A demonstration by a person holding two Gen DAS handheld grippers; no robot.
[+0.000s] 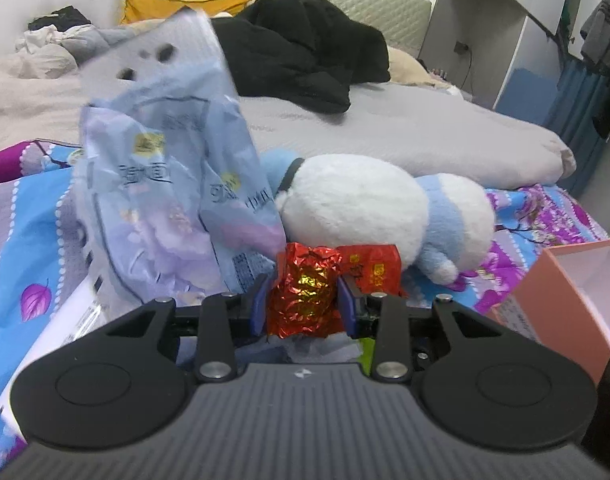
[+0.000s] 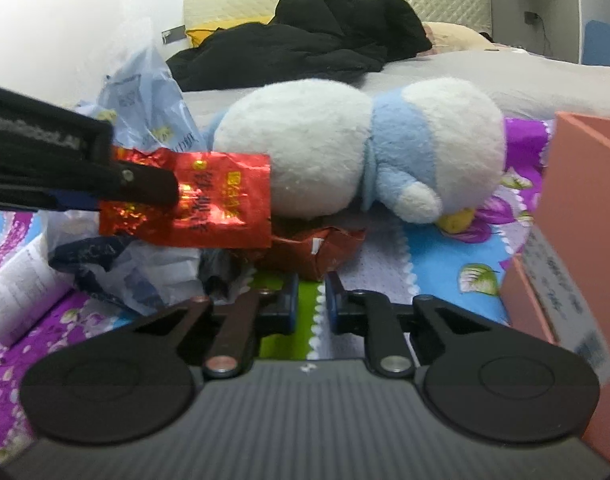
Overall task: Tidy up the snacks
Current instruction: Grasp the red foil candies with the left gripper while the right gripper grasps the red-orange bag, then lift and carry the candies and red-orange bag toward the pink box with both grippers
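Floral bedsheet [image 2: 433,264], left tool [image 1: 305,304] pinching red foil snack packet [image 1: 305,300] with blurred yellow print, right tool [image 2: 309,304] nearly closed, empty

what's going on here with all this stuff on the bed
A person is sorting snacks on a bed with a hand-held gripper in each hand. The left hand-held gripper is clamped on a red foil snack packet, held above the floral bedsheet. The right hand-held gripper holds nothing, its jaws nearly shut. A pale blue snack bag and a blue-and-white plush toy lie just behind, and an open pink box waits to the right.
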